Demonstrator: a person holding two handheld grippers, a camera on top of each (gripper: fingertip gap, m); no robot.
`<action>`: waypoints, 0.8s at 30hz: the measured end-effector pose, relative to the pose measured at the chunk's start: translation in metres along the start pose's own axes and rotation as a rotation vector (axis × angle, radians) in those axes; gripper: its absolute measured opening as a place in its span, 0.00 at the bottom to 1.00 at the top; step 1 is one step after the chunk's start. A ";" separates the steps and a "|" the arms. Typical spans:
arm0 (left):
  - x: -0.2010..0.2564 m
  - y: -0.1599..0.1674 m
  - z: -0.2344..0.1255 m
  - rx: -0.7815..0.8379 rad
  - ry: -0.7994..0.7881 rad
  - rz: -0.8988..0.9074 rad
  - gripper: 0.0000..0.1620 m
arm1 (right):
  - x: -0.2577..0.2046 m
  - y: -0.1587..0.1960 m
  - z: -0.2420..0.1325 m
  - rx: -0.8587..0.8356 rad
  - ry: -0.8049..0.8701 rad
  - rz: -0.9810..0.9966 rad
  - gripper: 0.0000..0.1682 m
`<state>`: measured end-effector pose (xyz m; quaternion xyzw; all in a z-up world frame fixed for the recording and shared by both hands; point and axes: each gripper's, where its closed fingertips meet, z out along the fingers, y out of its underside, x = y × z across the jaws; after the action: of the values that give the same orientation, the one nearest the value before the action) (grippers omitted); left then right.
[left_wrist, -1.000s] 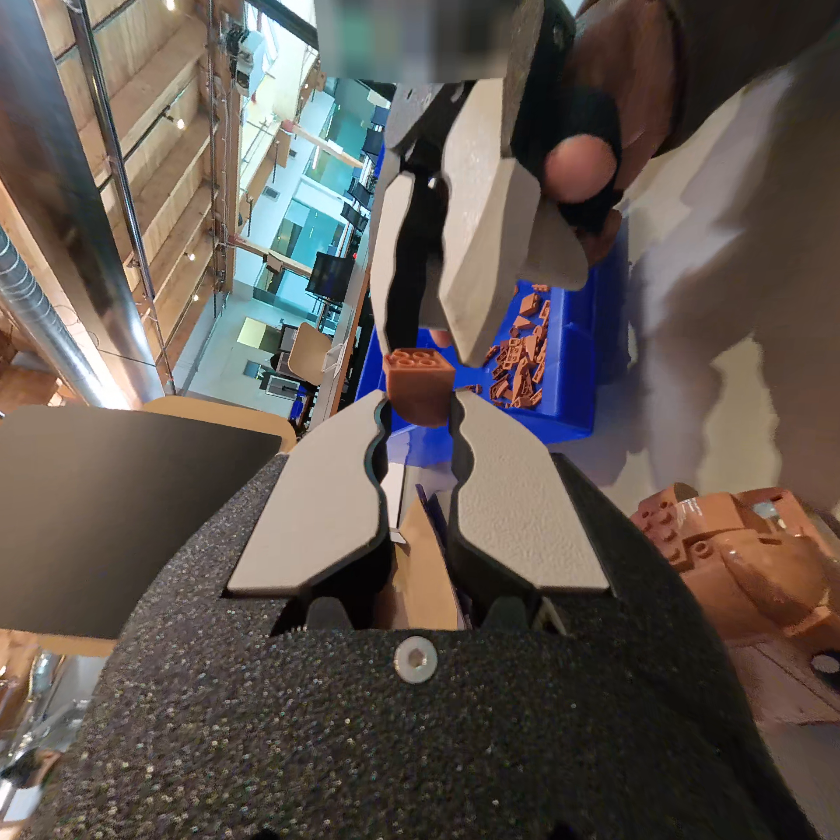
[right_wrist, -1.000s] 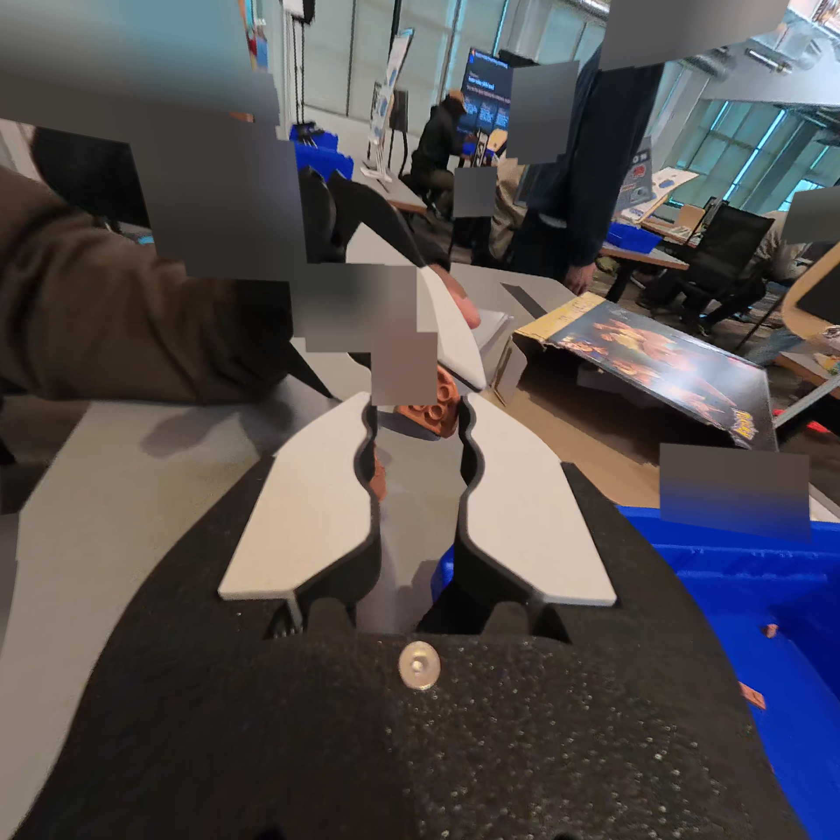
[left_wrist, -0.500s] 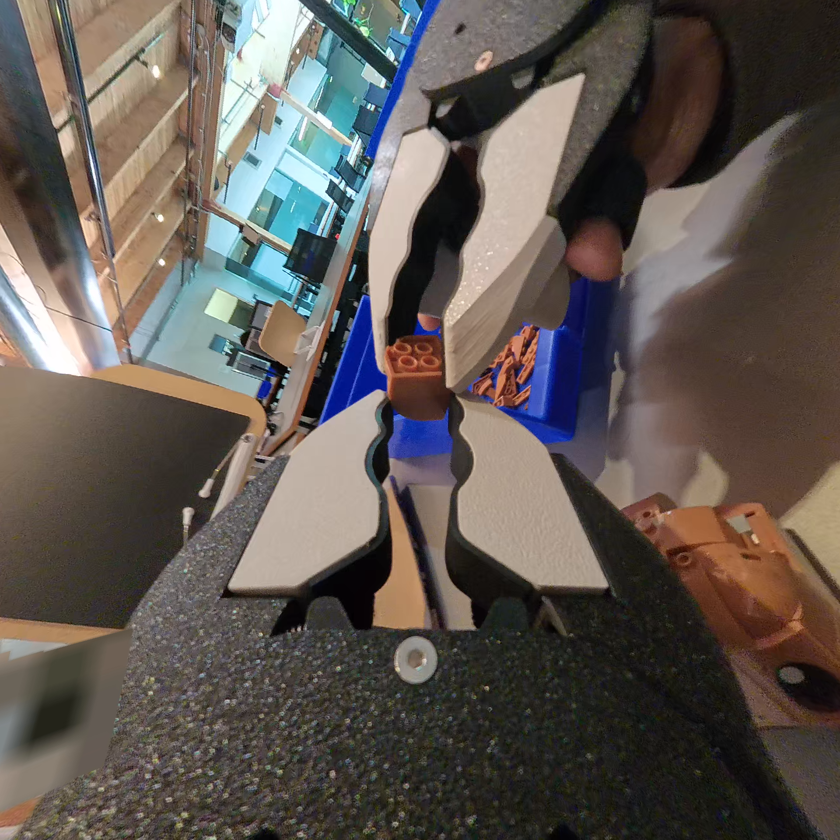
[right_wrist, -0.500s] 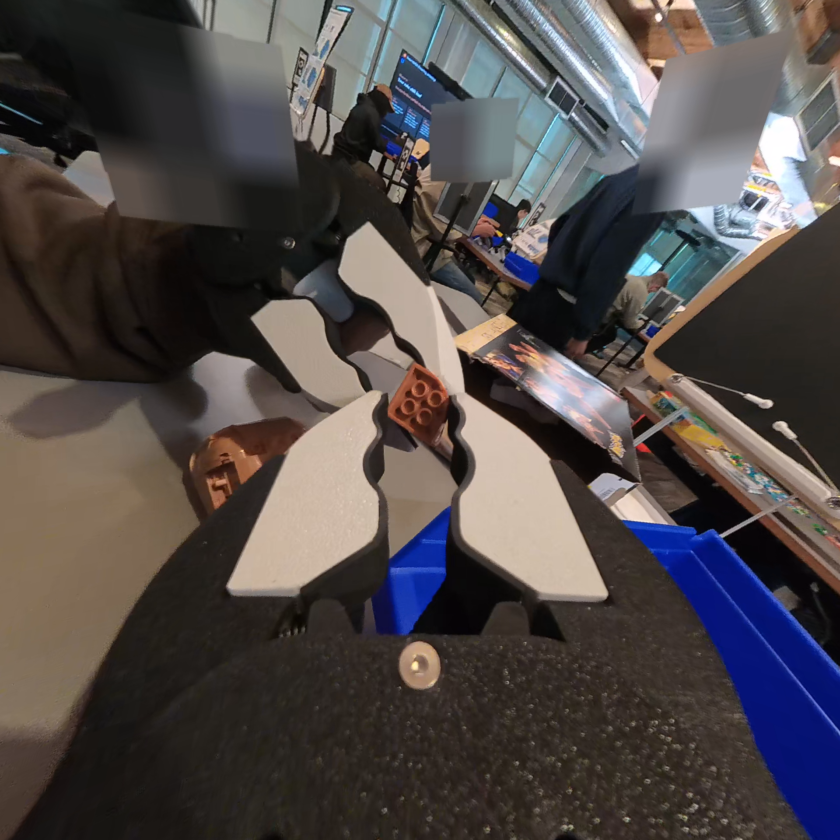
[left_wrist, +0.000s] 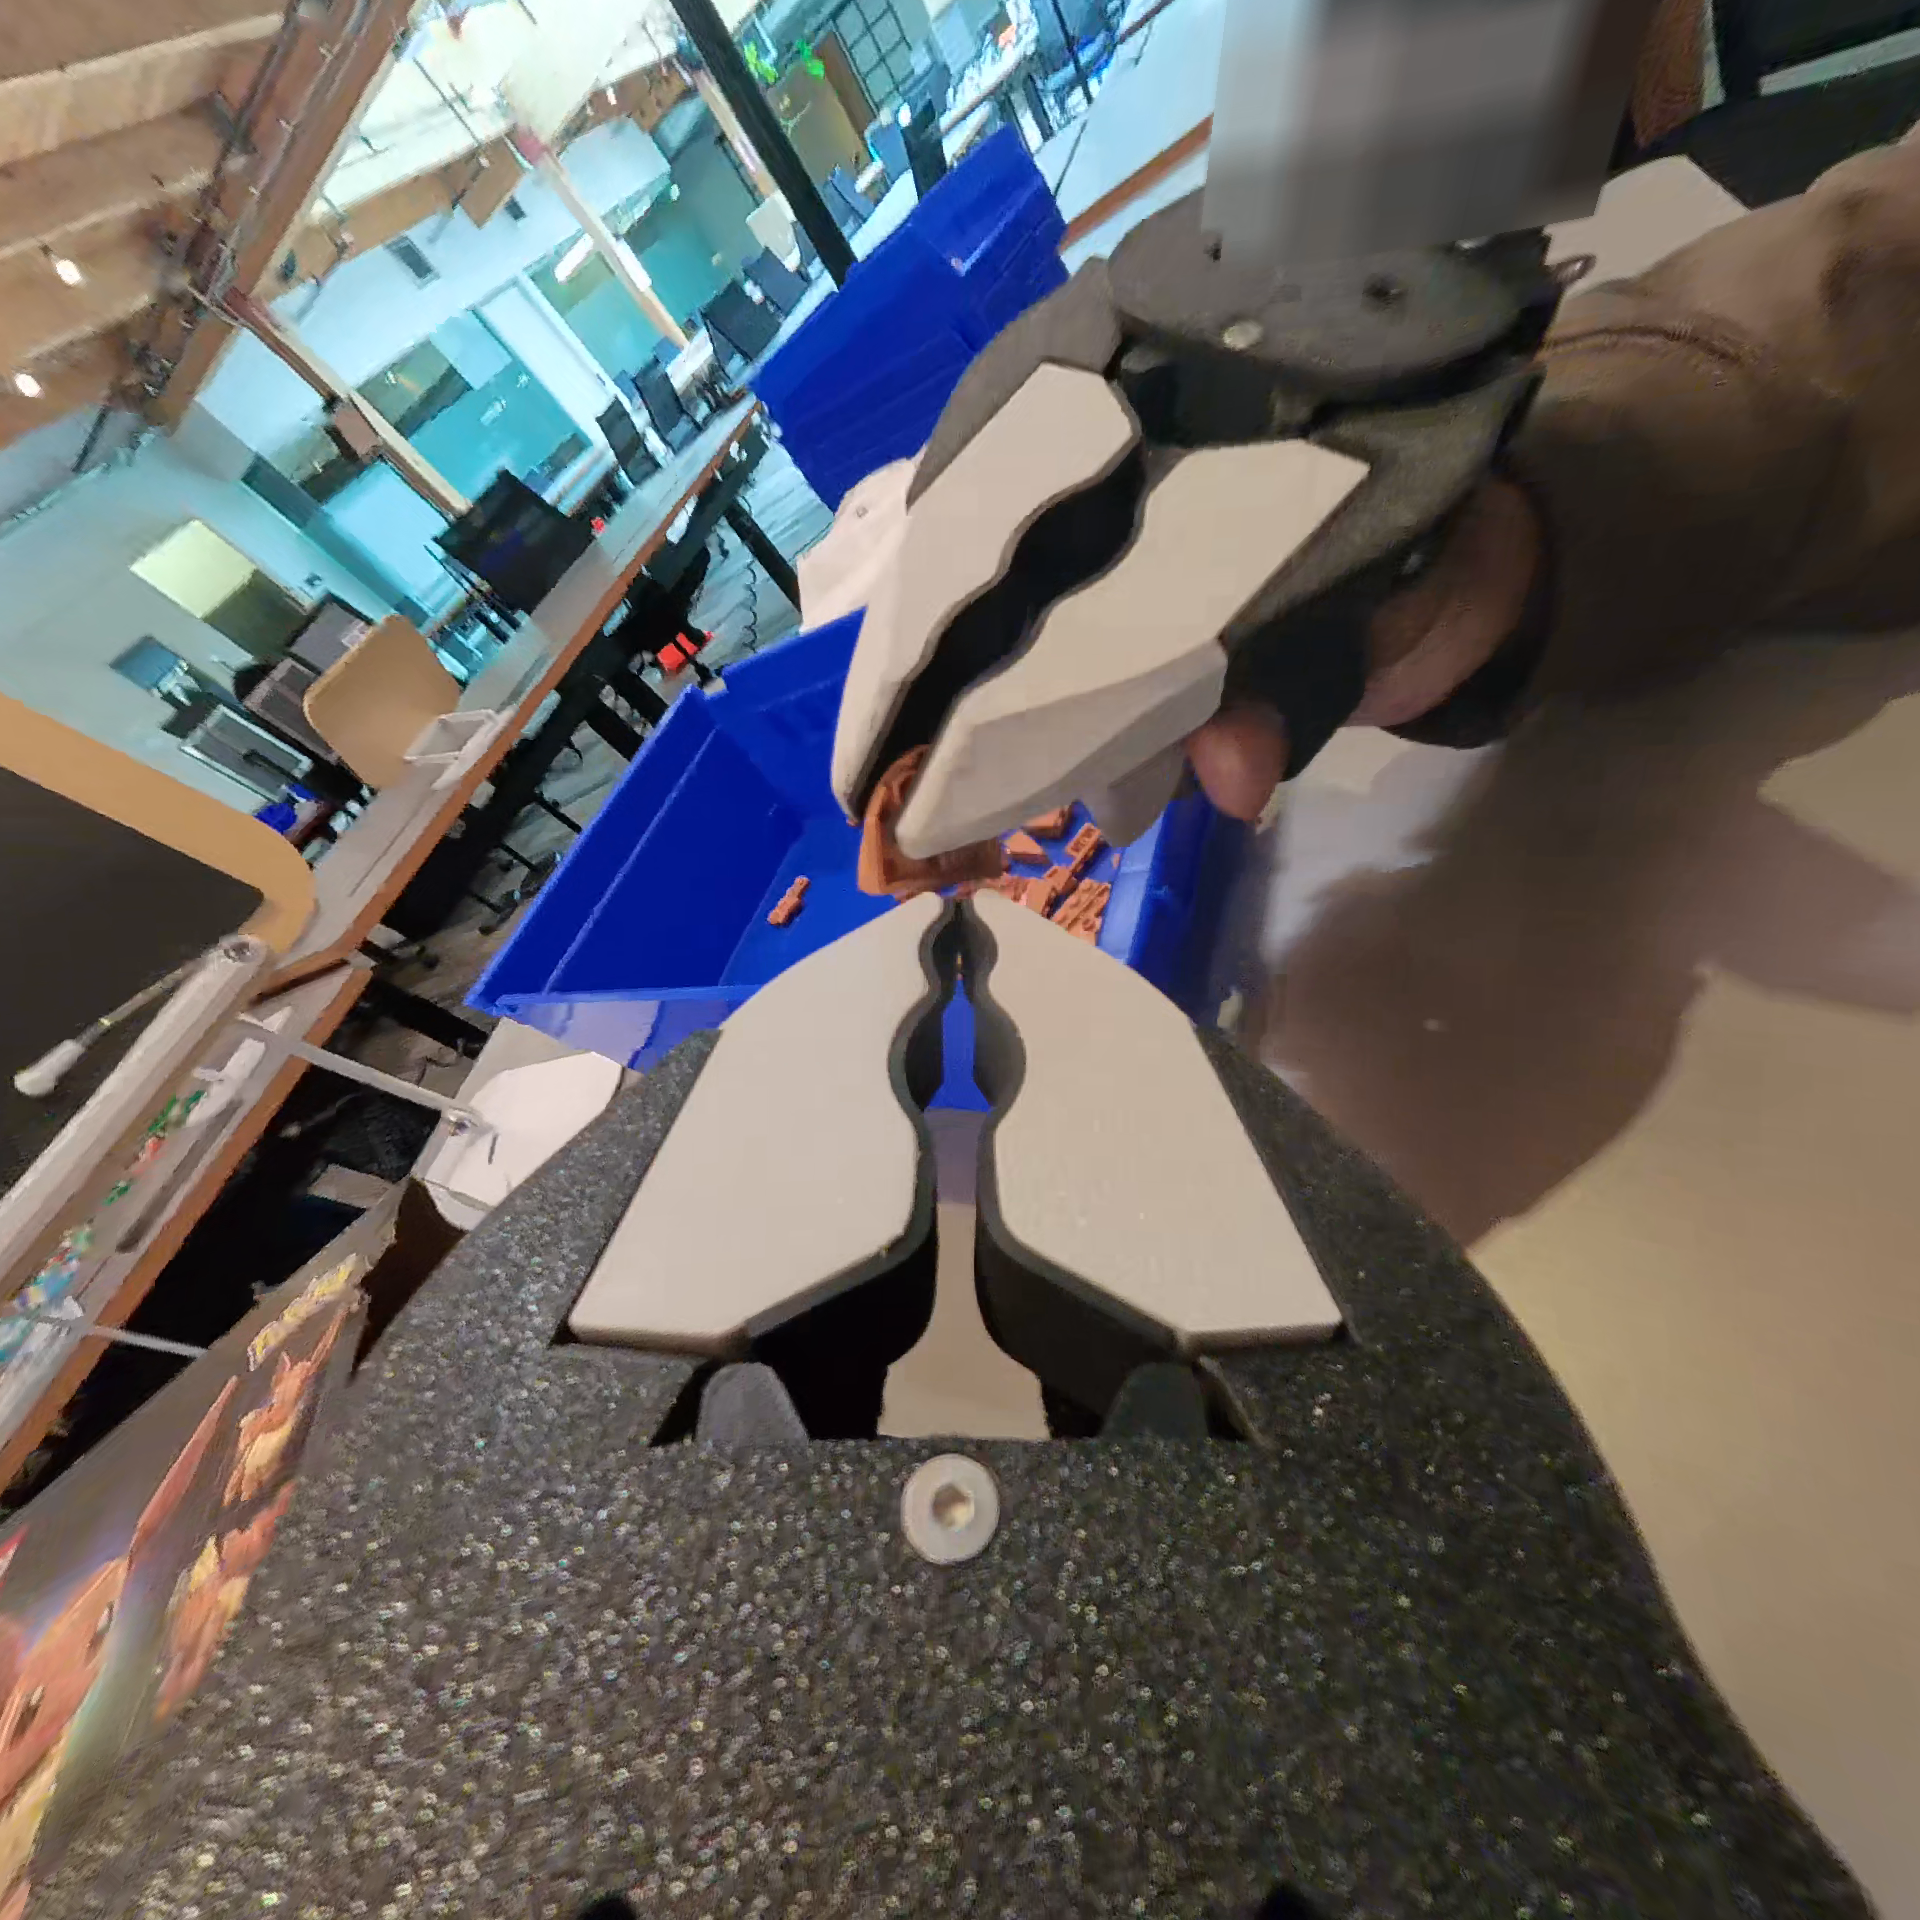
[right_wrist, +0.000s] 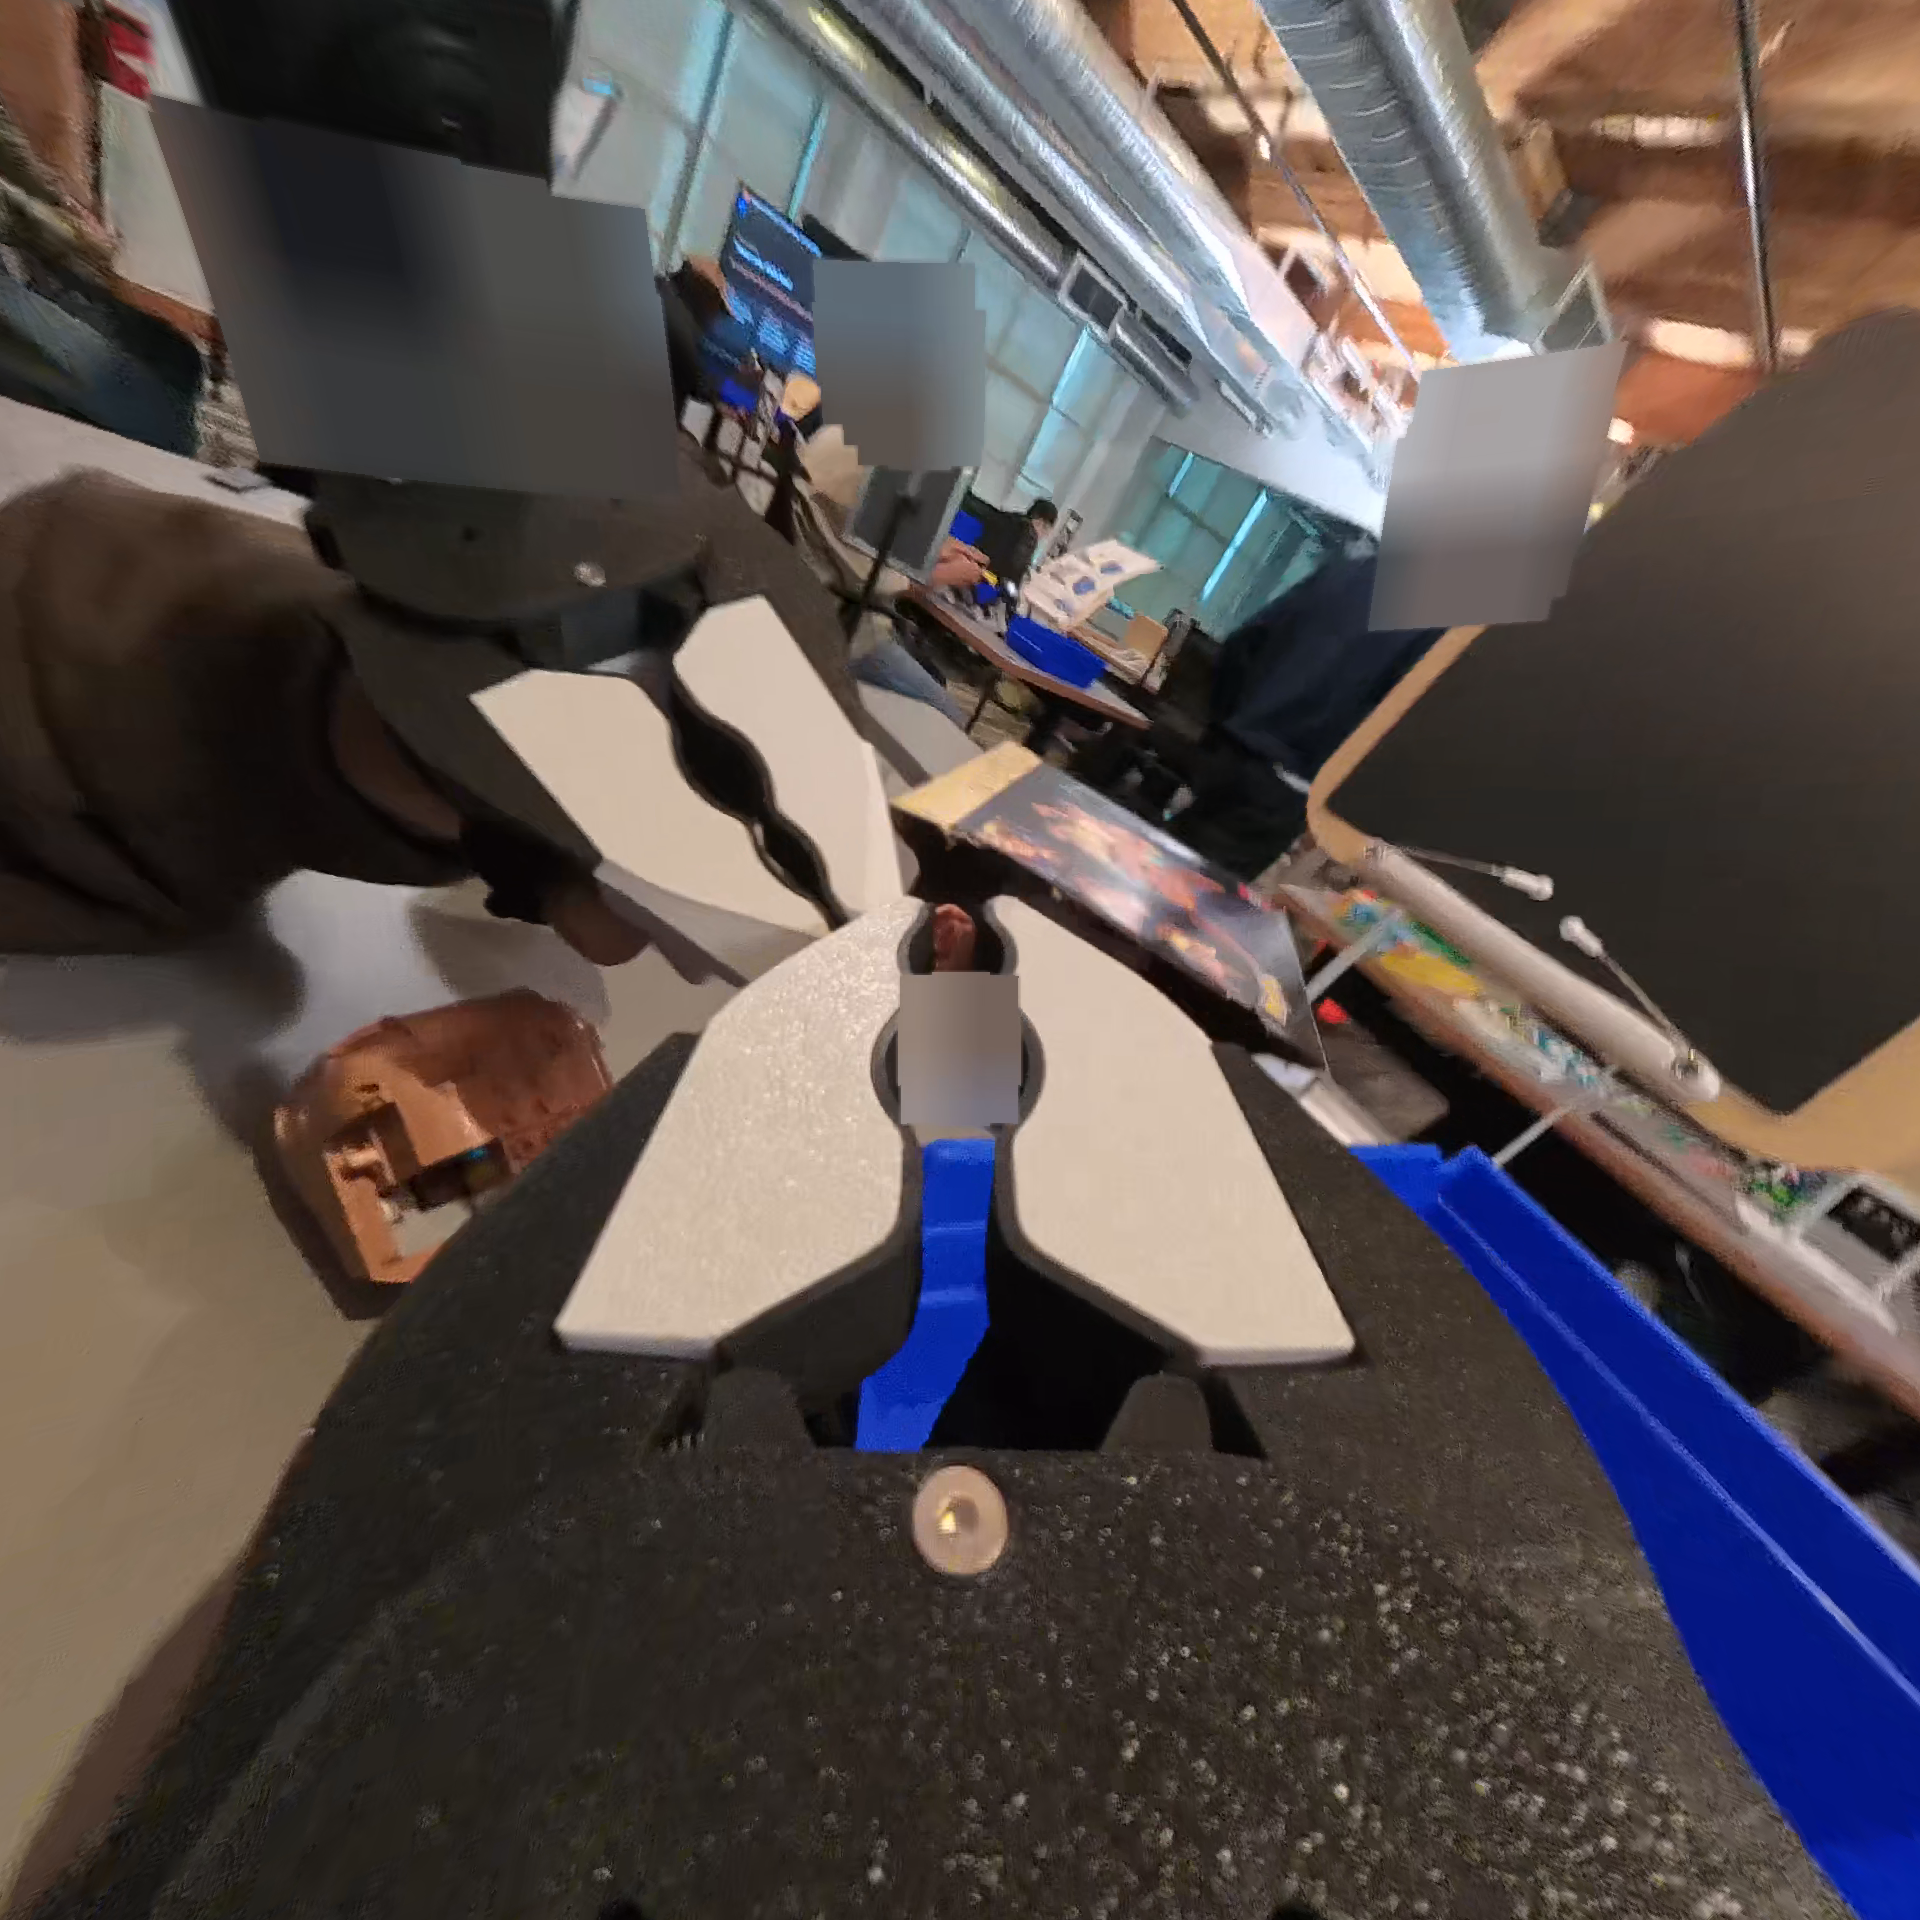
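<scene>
The brown brick (left_wrist: 891, 844) is now sitting clamped in the right tongs (left_wrist: 894, 821), gone from the left tongs (left_wrist: 954, 914), which are pressing together empty just beside it, over the blue bin (left_wrist: 665, 935) at the tabletop (left_wrist: 1662, 1351) edge.

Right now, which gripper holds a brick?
The right gripper: a brown brick sits between its tips. The left gripper is shut on nothing.

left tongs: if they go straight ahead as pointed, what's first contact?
Likely the brown brick pinched in the right tongs, directly off the left tongs' shut tips. Blue bin lies beyond; the depth gap is unclear.
</scene>
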<state>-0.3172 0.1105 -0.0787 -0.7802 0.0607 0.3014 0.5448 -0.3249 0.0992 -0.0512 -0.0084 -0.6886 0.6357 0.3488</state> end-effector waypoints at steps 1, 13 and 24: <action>0.000 0.005 0.002 -0.032 0.000 -0.005 0.00 | 0.003 0.006 0.001 -0.025 0.004 0.019 0.04; -0.010 -0.013 0.003 0.158 -0.058 -0.093 0.31 | 0.019 -0.014 -0.008 0.428 -0.323 1.057 0.04; -0.011 -0.021 0.007 0.146 -0.136 -0.117 0.19 | 0.001 -0.014 0.002 0.463 -0.370 1.127 0.04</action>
<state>-0.3202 0.1228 -0.0577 -0.7183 -0.0002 0.3162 0.6197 -0.3203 0.0951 -0.0386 -0.1836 -0.4721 0.8450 -0.1711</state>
